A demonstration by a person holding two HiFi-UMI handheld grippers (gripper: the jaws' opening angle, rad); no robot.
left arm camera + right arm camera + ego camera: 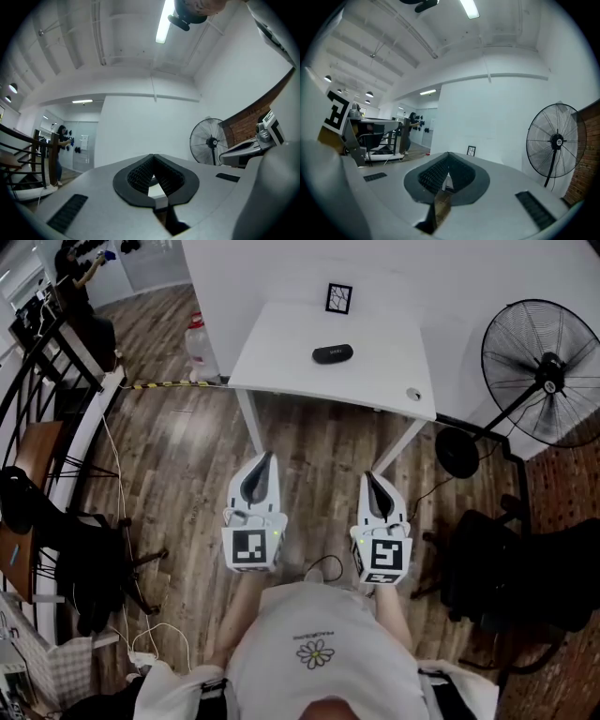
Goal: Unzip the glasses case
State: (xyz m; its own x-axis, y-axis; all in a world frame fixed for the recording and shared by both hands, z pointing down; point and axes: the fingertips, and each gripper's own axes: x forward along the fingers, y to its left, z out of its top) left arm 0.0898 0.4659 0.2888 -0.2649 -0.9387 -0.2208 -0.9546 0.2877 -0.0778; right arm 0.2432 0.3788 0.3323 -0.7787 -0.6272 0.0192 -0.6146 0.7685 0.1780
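Note:
The black glasses case (pixel 333 353) lies zipped on the white table (pixel 281 343), near the table's middle. I stand well back from the table over the wooden floor. My left gripper (pixel 269 457) and right gripper (pixel 367 475) are held side by side close to my body, both pointing towards the table and short of its front edge. Both are shut, tips meeting, with nothing between them. In the left gripper view the left gripper (pixel 152 156) hides the case. Past the closed right gripper (pixel 449 154), only a sliver of the table shows.
A small framed marker card (pixel 338 298) stands at the table's back and a small round object (pixel 413 395) at its right front corner. A standing fan (pixel 542 371) is to the right, a black chair (pixel 506 568) at my right, a water bottle (pixel 200 348) left of the table.

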